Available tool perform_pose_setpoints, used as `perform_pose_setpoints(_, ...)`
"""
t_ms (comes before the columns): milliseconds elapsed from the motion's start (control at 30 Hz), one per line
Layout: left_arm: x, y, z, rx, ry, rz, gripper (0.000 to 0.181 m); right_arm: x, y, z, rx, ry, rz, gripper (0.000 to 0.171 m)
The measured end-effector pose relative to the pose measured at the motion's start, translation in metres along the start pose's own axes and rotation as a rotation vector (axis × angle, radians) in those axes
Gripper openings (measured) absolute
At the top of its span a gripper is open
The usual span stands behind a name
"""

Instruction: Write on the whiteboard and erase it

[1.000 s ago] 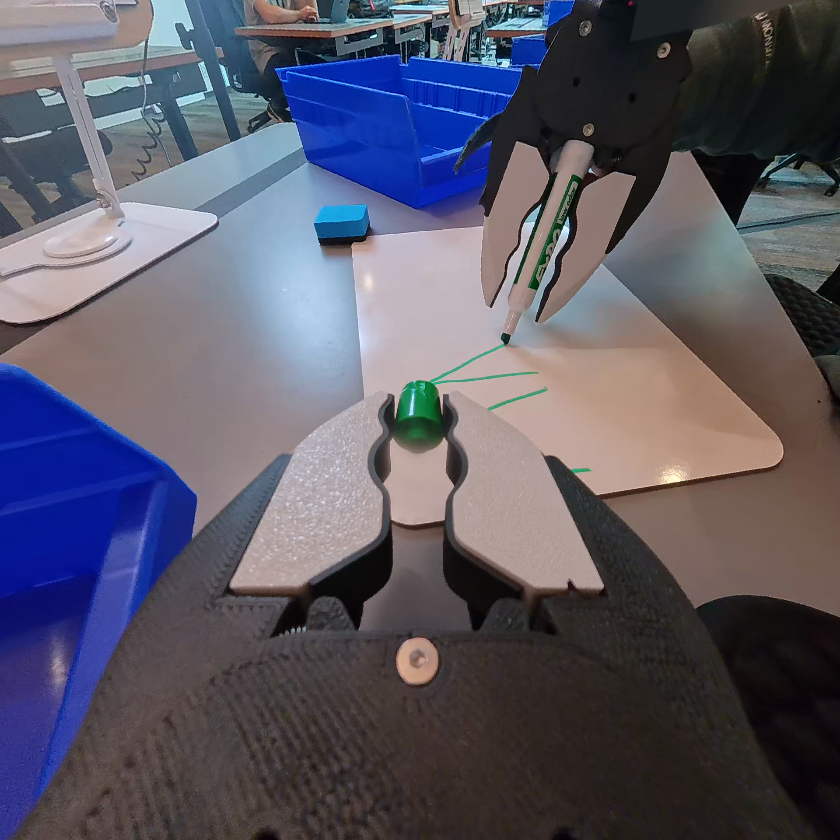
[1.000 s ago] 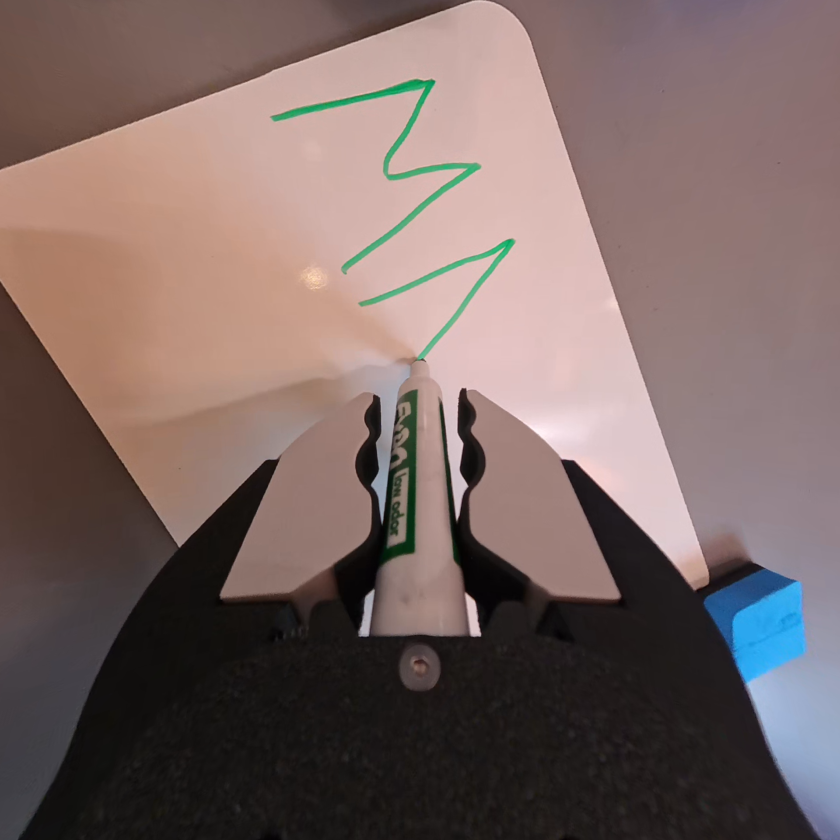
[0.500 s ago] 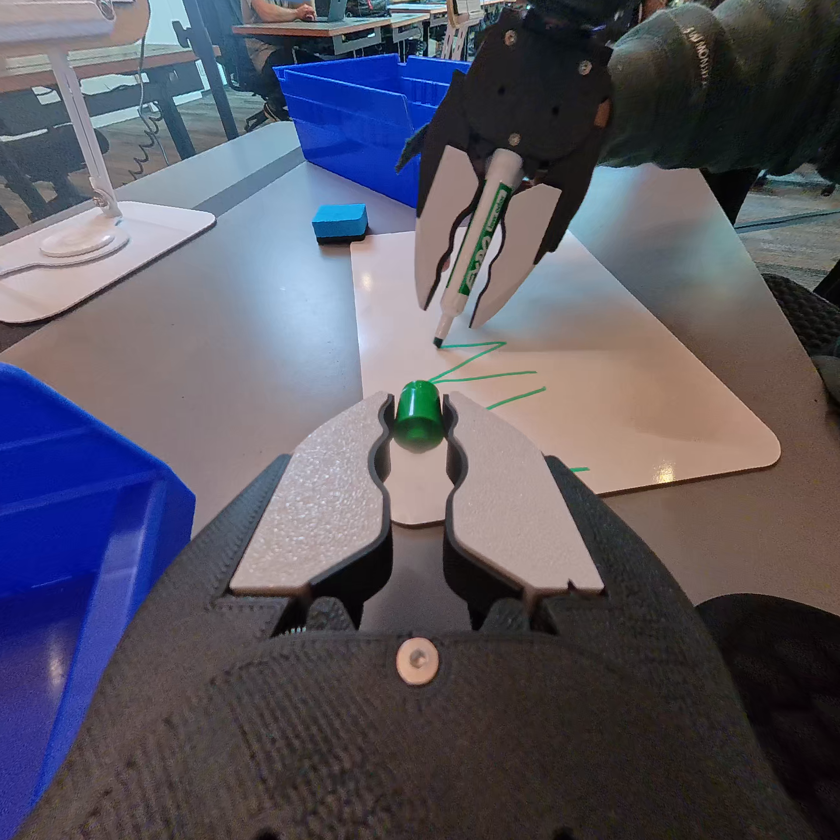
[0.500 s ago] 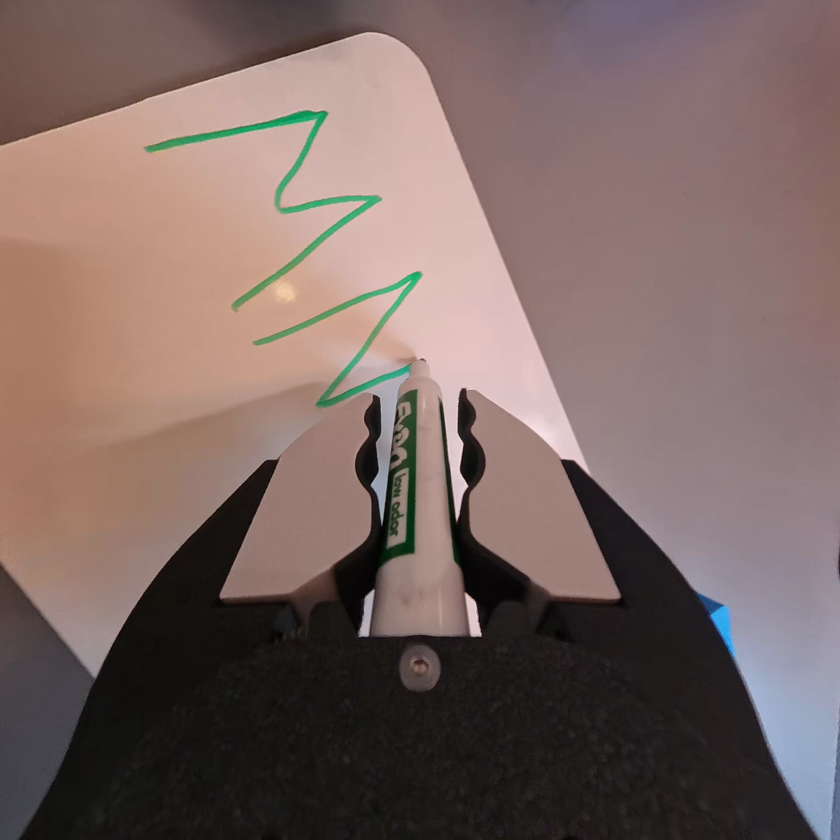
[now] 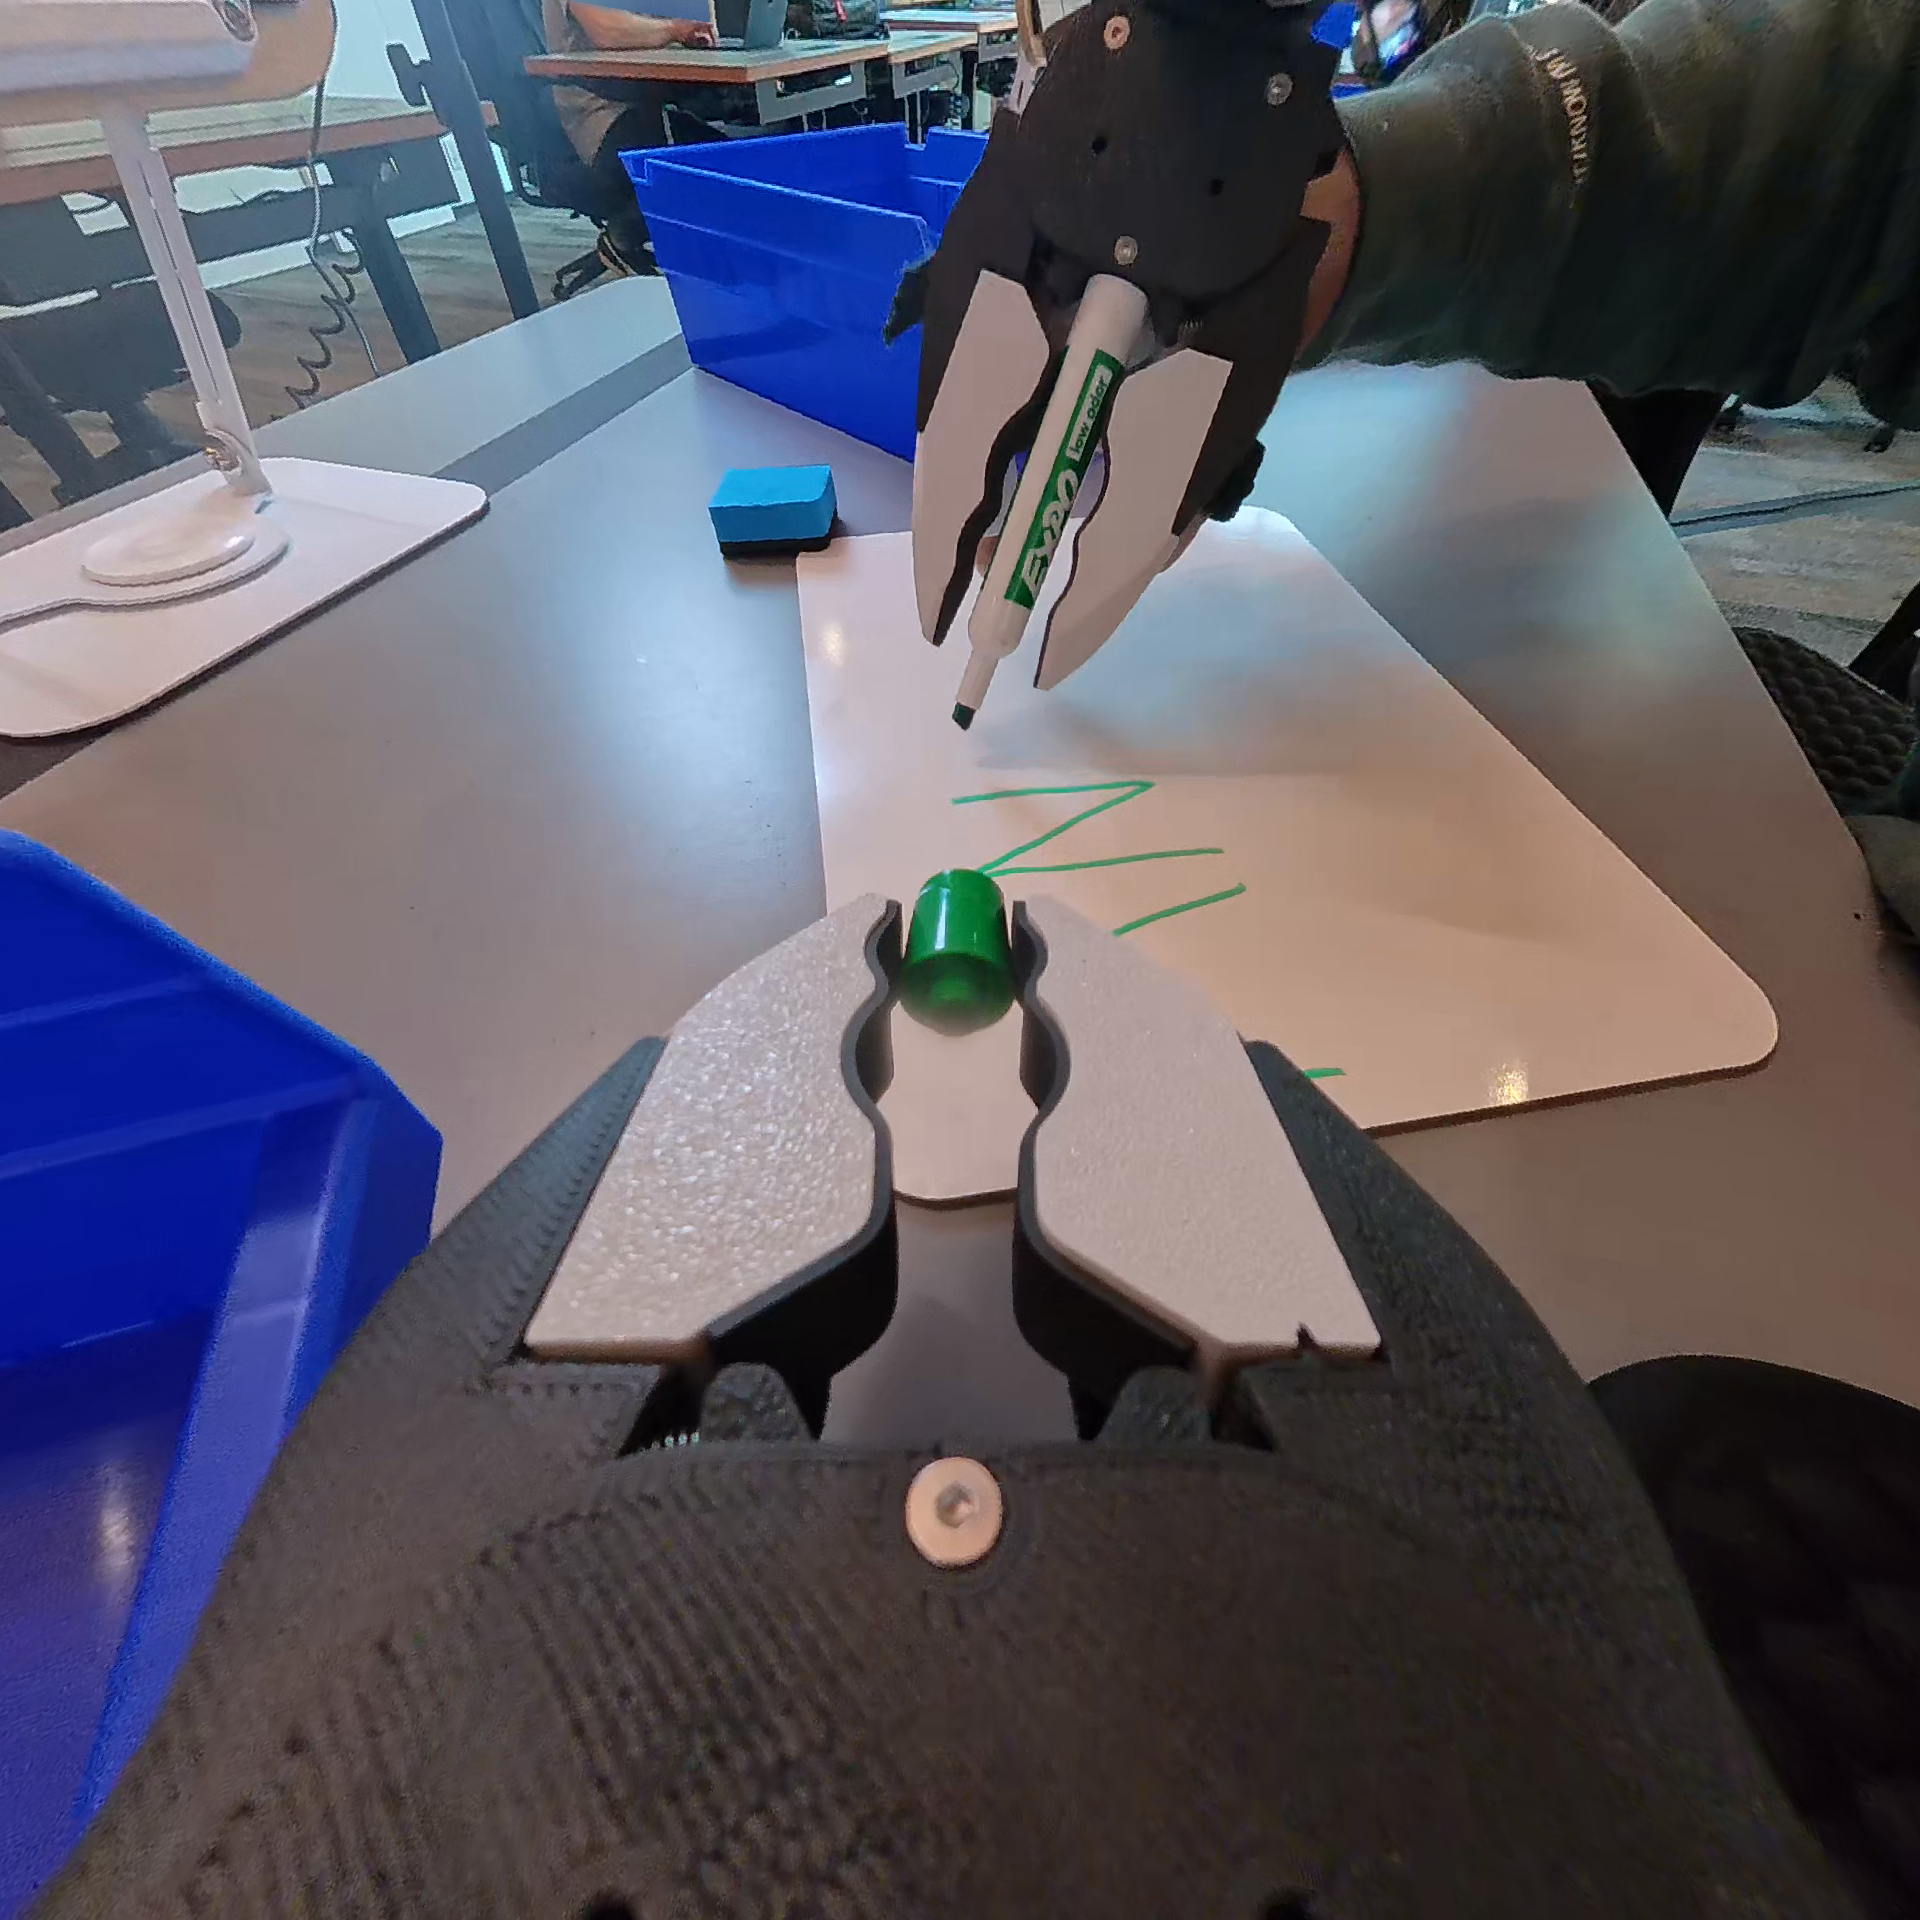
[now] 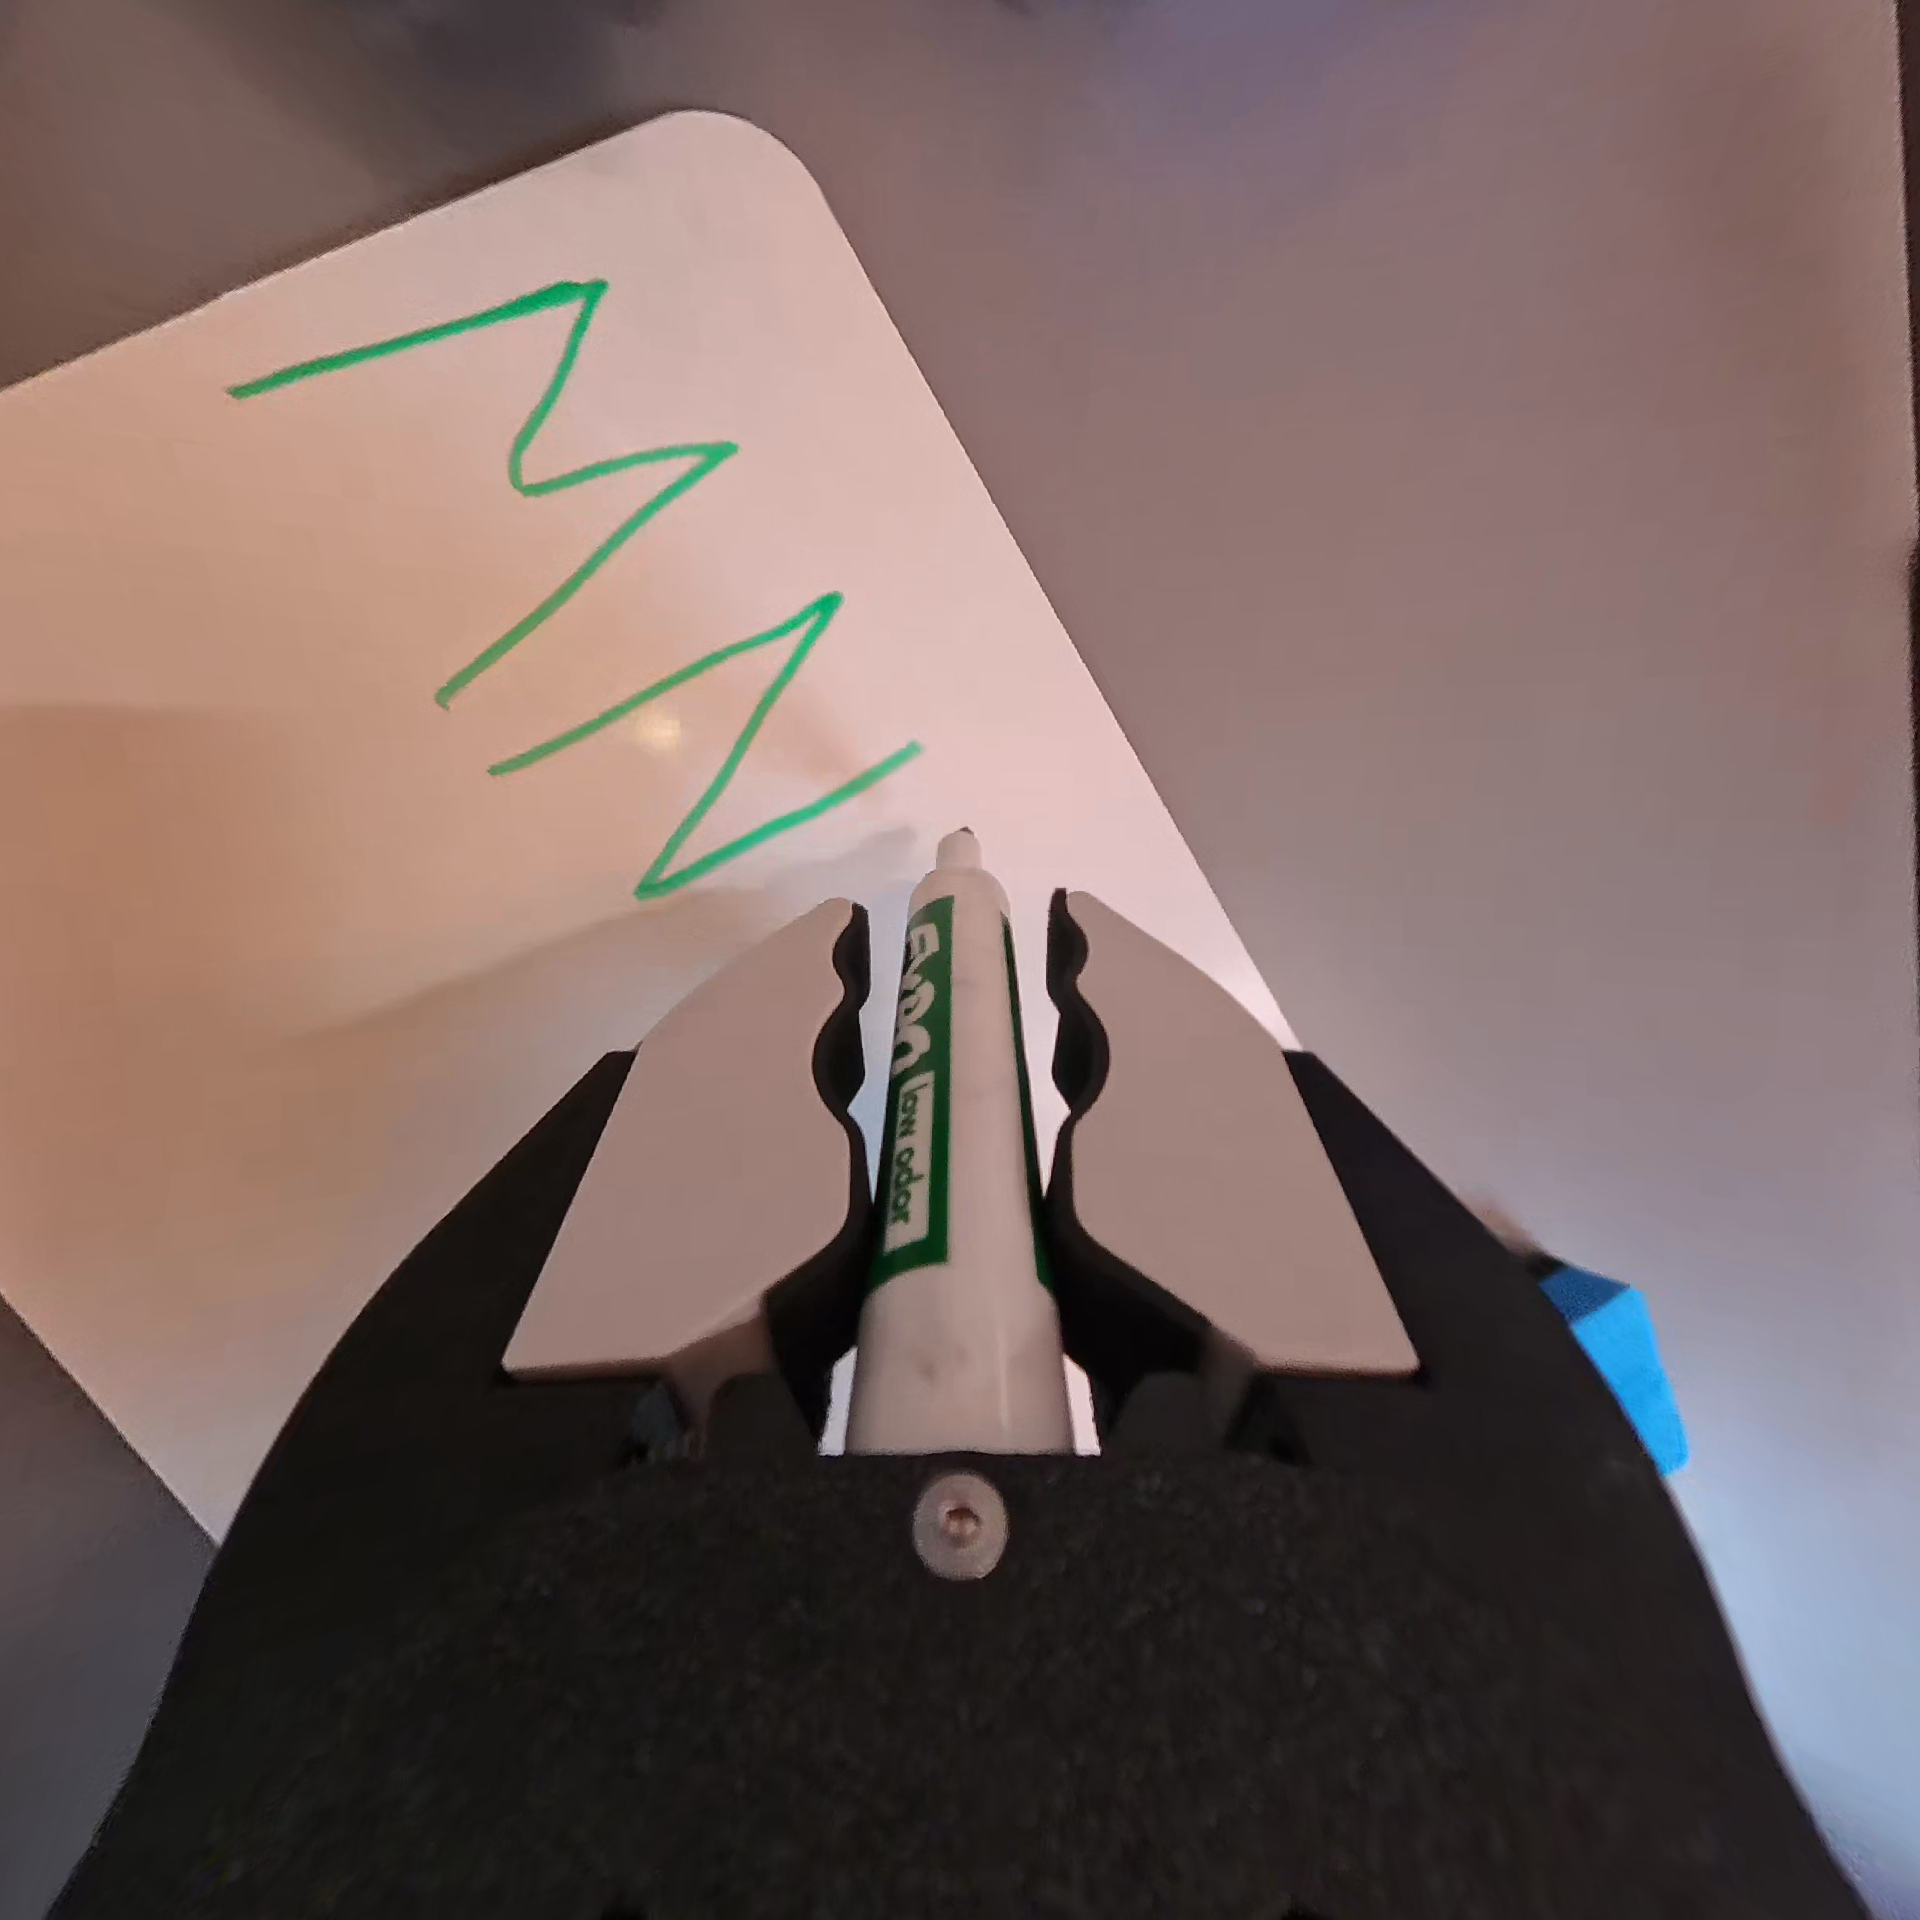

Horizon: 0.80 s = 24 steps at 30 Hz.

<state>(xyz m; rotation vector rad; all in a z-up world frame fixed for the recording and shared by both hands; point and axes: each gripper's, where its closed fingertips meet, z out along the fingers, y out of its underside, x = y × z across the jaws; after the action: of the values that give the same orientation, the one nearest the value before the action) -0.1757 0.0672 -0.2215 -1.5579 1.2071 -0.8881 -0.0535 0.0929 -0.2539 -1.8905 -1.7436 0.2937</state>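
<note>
A white whiteboard (image 5: pixel 1351 707) lies flat on the grey table with a green zigzag line (image 5: pixel 1081 847) drawn on it; the zigzag also shows in the right wrist view (image 6: pixel 644 592). My right gripper (image 6: pixel 956 914) is shut on a white and green marker (image 6: pixel 956 1122), whose tip hovers just above the board (image 6: pixel 260 935). In the left wrist view that gripper (image 5: pixel 992 660) holds the marker (image 5: pixel 1039 520) above the board's far left part. My left gripper (image 5: pixel 954 914) is shut on the green marker cap (image 5: pixel 954 961) over the board's near edge. A blue eraser (image 5: pixel 774 507) sits by the board's far left corner.
A blue bin (image 5: pixel 800 270) stands behind the board, and another blue bin (image 5: pixel 156 1195) is at the near left. A white lamp base (image 5: pixel 187 561) sits at the far left. A person's dark green sleeve (image 5: pixel 1621 208) reaches in from the right. The eraser also shows in the right wrist view (image 6: pixel 1621 1361). Tip to tip, the grippers are about 15 cm apart. From the right gripper's tips to the blue eraser (image 5: pixel 774 507) is close to 15 cm.
The right gripper drew one more stroke leftward across the board, then lifted the marker tip off the surface and moved back. The left gripper has stayed in place with the cap.
</note>
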Motion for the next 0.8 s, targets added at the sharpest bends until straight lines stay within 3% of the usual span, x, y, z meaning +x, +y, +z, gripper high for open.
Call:
perform_pose_setpoints(467, -0.002, -0.004, -0.002, 0.014, -0.01, 0.006, 0.02, 0.004, 0.005, 0.011, -0.038, -0.021, 0.005, 0.033)
perform_pose_setpoints(800, -0.002, -0.002, -0.001, 0.007, -0.005, 0.004, 0.02, -0.039, 0.01, -0.003, -0.06, -0.124, -0.016, 0.033)
